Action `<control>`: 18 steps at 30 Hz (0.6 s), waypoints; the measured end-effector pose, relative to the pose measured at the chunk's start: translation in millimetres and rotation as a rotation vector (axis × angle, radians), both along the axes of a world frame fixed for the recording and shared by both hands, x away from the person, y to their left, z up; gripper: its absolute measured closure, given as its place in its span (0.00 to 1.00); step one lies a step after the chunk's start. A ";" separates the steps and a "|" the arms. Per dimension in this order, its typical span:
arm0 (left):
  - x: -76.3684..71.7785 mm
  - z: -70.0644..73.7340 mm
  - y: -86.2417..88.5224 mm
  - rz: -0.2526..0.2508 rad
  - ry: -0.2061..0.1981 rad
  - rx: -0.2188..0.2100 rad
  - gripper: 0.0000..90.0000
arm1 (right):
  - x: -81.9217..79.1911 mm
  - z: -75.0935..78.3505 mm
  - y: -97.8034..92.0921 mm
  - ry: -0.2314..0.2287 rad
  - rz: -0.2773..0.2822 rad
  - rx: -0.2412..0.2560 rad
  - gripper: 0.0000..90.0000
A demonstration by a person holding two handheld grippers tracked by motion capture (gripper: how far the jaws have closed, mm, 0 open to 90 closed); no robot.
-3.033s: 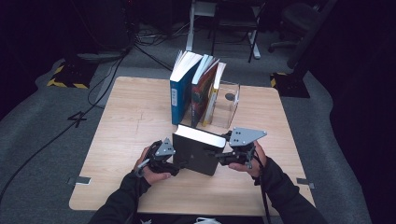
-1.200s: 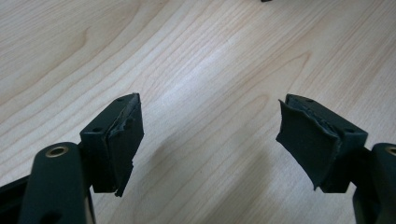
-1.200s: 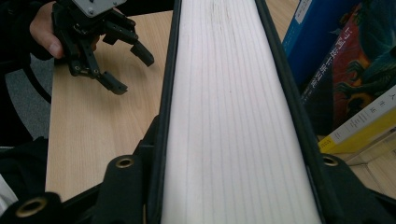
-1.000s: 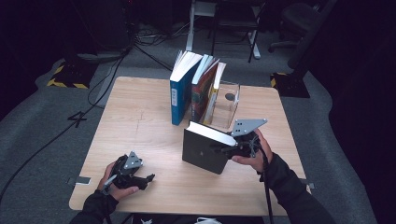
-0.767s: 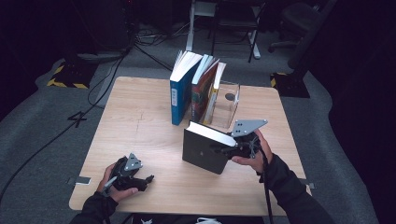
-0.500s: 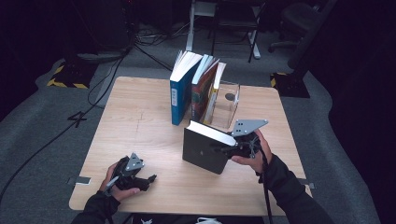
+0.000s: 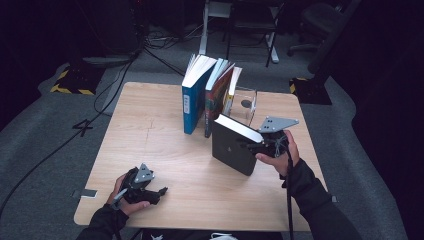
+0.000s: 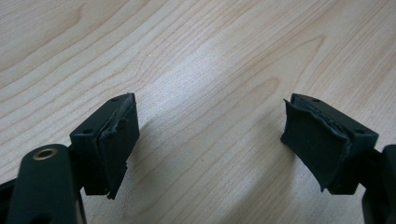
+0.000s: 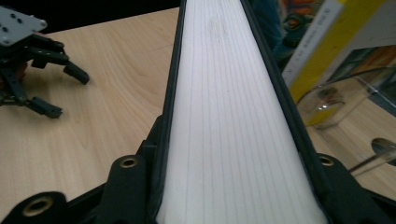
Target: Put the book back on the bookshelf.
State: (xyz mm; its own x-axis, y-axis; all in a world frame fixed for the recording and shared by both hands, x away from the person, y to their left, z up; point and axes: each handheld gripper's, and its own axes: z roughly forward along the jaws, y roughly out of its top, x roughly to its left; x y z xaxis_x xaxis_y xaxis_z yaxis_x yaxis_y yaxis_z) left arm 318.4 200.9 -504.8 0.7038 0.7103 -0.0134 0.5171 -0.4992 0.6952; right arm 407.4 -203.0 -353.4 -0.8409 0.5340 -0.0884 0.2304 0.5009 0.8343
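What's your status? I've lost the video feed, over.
Right gripper shut on black book, book upright on table. Left gripper open, holding nothing, low over near-left table. Row of books and clear bookend close behind.

Overhead light brightens the counter while the surroundings stay dark; sheen glares on the wood, and near fingers blur softly.

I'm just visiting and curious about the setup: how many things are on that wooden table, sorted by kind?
Books: 4: black hardcover book clamped upright, blue book, red-covered book, yellow-spined book
Clear plastic bookend: 1
Hand-held grippers: 2: left gripper, right gripper
Total: 7
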 end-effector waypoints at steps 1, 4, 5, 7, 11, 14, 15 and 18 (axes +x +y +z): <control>0.1 0.0 0.0 0.000 0.000 0.000 0.20 | 2.1 0.7 -1.8 -0.008 -0.017 -0.004 0.60; 0.1 0.0 0.0 0.000 0.000 0.000 0.20 | 7.5 1.7 -7.5 -0.028 -0.068 0.003 0.60; 0.1 0.0 0.0 0.000 0.000 0.000 0.20 | 9.1 1.9 -9.5 -0.035 -0.082 -0.001 0.60; 0.1 0.0 0.0 -0.001 0.000 0.000 0.20 | 10.6 1.9 -11.3 -0.042 -0.098 0.003 0.60; 0.1 0.0 -0.3 -0.006 -0.002 0.001 0.21 | 17.7 2.4 -14.1 -0.077 -0.146 -0.014 0.60; -0.1 0.0 -0.4 -0.009 -0.004 0.001 0.21 | 27.1 0.6 -16.8 -0.067 -0.181 0.014 0.60; -0.5 -0.1 -0.6 -0.013 -0.002 -0.002 0.21 | 29.7 -0.3 -17.2 -0.067 -0.193 0.022 0.60; -2.4 -0.1 -2.0 -0.070 -0.004 -0.008 0.24 | 35.8 -0.6 -18.5 -0.053 -0.223 0.053 0.60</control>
